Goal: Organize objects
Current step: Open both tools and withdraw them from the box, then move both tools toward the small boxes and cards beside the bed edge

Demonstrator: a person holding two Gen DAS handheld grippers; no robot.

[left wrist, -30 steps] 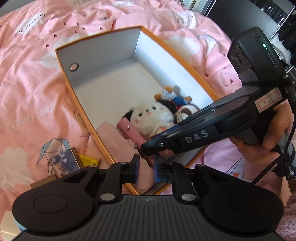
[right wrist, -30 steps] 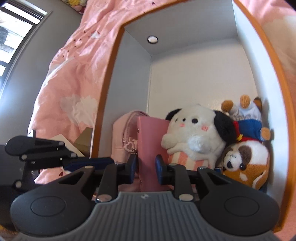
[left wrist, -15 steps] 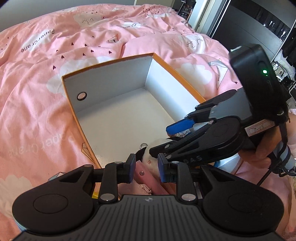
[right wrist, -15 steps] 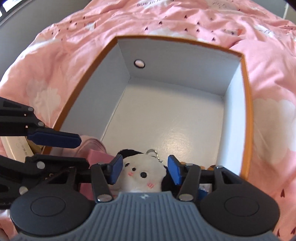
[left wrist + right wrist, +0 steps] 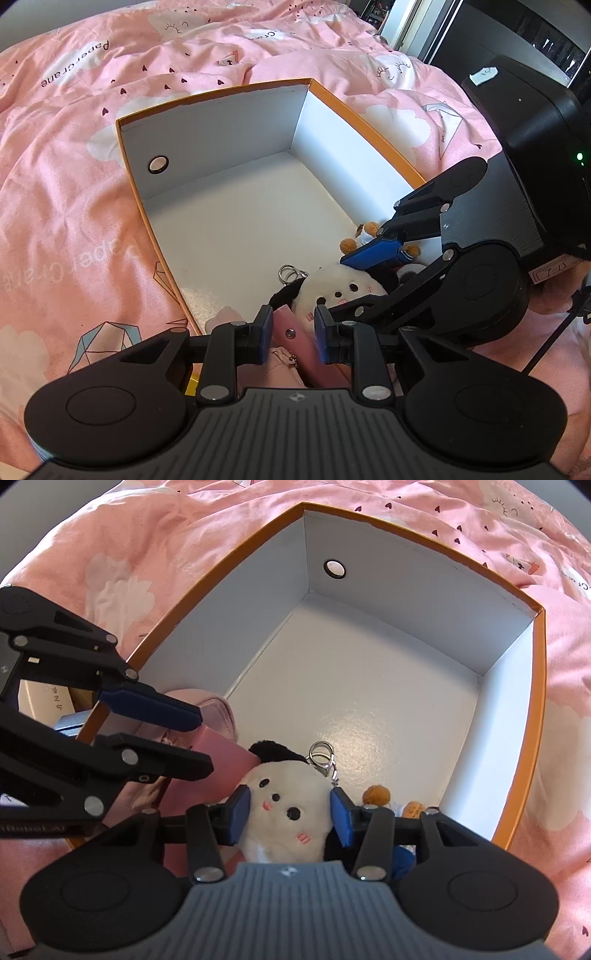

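A: Where's the plush [image 5: 280, 834] sitting?

B: Inside the box [image 5: 540, 701], at the near end, face up. Its key ring [image 5: 320, 751] lies on the white floor just past its head.

A: And the right gripper [image 5: 290, 808]?

B: Pointing steeply down over it. The jaws have just been closing, and the plush's head fills the gap between them. The blue pads [image 5: 240, 814] touch it on both sides (about half open, by the look of it).

A: So it has a grip?

B: It looks so, pads against fur on either cheek.

A: The left gripper [image 5: 291, 325]?

B: Nearly closed. Its jaws have just been opening a crack, leaving only a narrow slit. A pink wallet [image 5: 295, 345] shows through that slit, lower down in the box, and the pads press on nothing.

A: What else is in there?

B: A pink pouch [image 5: 218, 709] in the near left corner against the wall, with the wallet beside it and touching the plush. A small bear [image 5: 364, 234] is on the plush's other side, partly hidden by the right gripper's fingers. The far half of the box floor is bare.

A: And the box itself?

B: It rests on a pink duvet [image 5: 74, 184] (orange rim, a round hole in the far wall).
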